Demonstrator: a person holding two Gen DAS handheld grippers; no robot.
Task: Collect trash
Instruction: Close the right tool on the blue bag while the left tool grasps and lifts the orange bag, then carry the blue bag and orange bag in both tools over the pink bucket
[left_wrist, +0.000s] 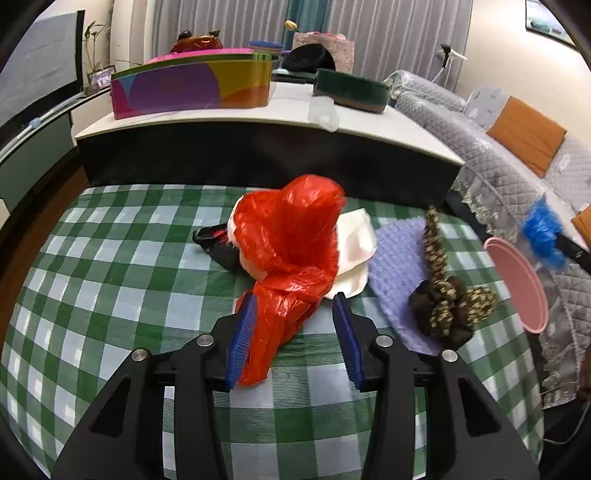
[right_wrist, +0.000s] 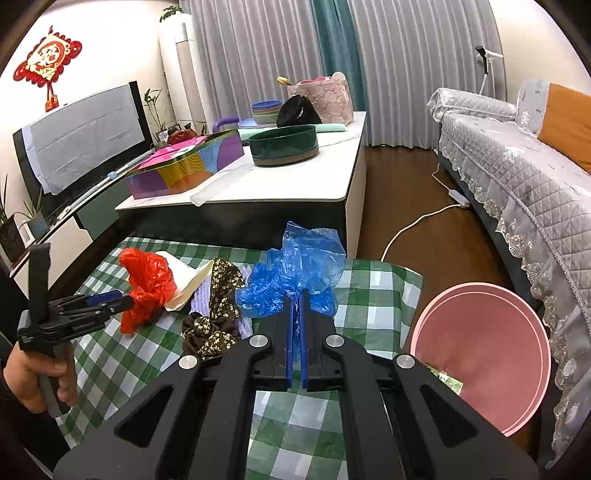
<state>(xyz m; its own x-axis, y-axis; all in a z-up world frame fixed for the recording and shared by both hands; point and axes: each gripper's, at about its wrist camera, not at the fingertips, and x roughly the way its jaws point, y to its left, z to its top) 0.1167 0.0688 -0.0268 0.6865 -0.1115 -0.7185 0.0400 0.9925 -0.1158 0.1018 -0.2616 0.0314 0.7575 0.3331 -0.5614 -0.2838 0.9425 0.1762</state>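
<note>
A crumpled red plastic bag (left_wrist: 291, 251) lies on the green checked tablecloth (left_wrist: 110, 295). My left gripper (left_wrist: 295, 306) is open, its blue pads on either side of the bag's lower tail. In the right wrist view the left gripper (right_wrist: 110, 299) meets the red bag (right_wrist: 147, 288). My right gripper (right_wrist: 295, 295) is shut on a blue plastic bag (right_wrist: 295, 269) and holds it above the table, left of the pink bin (right_wrist: 480, 354). The blue bag (left_wrist: 543, 236) and the bin (left_wrist: 517, 284) show at the right edge of the left wrist view.
White paper (left_wrist: 354, 254), a black wrapper (left_wrist: 218, 243), a lilac mat (left_wrist: 399, 273) and a floral scrunchie (left_wrist: 447, 295) lie by the red bag. A coffee table (left_wrist: 258, 118) with boxes stands behind. A sofa (right_wrist: 517, 177) is at the right.
</note>
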